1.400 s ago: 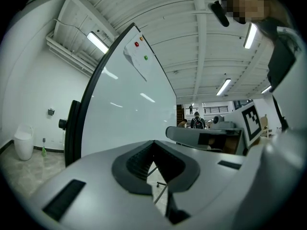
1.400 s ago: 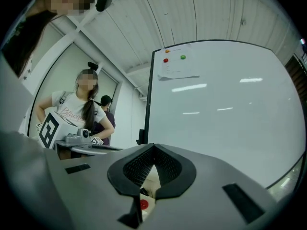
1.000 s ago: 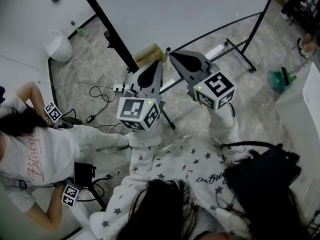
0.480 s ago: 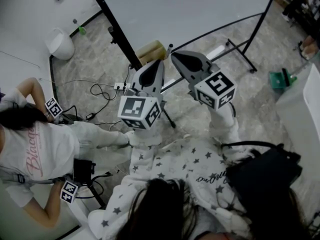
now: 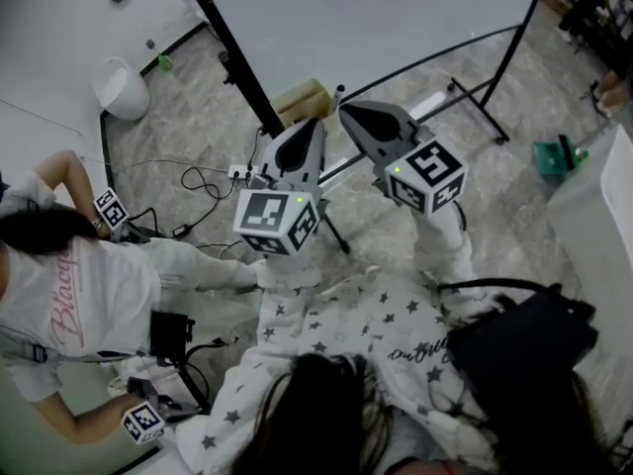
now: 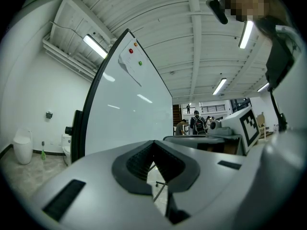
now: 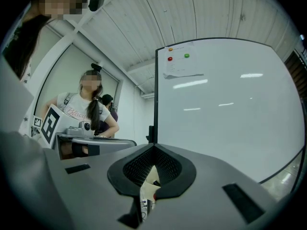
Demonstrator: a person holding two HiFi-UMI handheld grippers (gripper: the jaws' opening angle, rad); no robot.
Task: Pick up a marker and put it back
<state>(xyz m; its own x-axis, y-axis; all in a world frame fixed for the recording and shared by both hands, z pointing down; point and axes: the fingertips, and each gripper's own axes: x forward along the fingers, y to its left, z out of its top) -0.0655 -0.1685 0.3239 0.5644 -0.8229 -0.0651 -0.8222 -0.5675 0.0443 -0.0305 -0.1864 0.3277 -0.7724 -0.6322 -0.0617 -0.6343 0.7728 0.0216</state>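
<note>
I hold both grippers level, side by side, pointing at a big whiteboard (image 5: pixel 376 18) on a black wheeled frame. In the head view my left gripper (image 5: pixel 315 124) and my right gripper (image 5: pixel 343 109) end just short of the board's lower rail. In the left gripper view the jaws (image 6: pixel 153 143) meet at the tip with nothing between them. The right gripper's jaws (image 7: pixel 154 147) are likewise shut and empty. The whiteboard (image 7: pixel 230 109) carries a red and a green magnet and a paper sheet near its top. I cannot make out a marker for certain in any view.
A person in a white T-shirt (image 5: pixel 79 295) crouches at the left, holding other marker cubes. A cardboard box (image 5: pixel 302 99), a power strip with cables (image 5: pixel 237 173) and a white bin (image 5: pixel 124 87) lie on the floor. A black bag (image 5: pixel 514 349) and a white cabinet (image 5: pixel 593 216) are at the right.
Both my grippers have stayed where they were. The person at the left has lowered the hand with the marker cube toward the bottom edge of the head view.
</note>
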